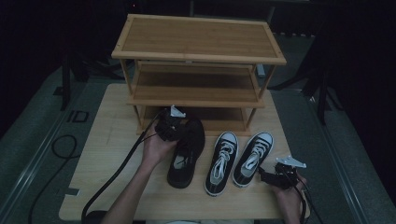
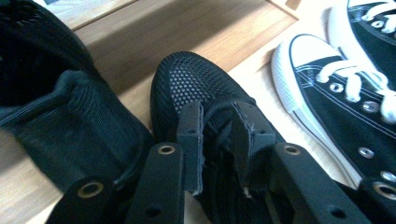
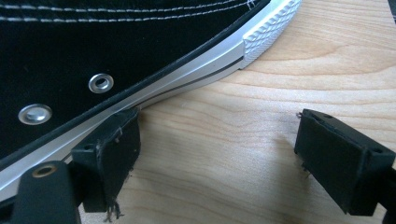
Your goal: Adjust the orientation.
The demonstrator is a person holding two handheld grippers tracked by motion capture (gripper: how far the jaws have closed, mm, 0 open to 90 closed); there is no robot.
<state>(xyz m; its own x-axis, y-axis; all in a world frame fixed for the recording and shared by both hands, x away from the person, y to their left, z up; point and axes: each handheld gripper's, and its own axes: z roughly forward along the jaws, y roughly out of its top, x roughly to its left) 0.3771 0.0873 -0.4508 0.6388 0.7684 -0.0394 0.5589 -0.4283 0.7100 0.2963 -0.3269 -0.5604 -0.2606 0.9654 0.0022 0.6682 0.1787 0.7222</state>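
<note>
jaws of left gripper [image 2: 218, 140] parted over black mesh shoe [image 1: 187, 151], its upper between them, ungripped, just left of sneaker pair; right gripper [image 3: 212, 163] released, right sneaker's [image 1: 252, 158] sole beside one jaw.

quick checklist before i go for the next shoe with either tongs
1. Left tongs open: ok, pads apart above the black mesh shoe, not pressing it.
2. Right tongs open: ok, jaws stand wide.
3. Right tongs around the right sneaker: not ok, one pad sits at its white sole edge, the other over bare table.
4. Sneakers upright, side by side: ok, left sneaker lies beside the right one.
5. Bottom shelf of the rack free: cannot tell, its left part is hidden behind the left tongs.
</note>
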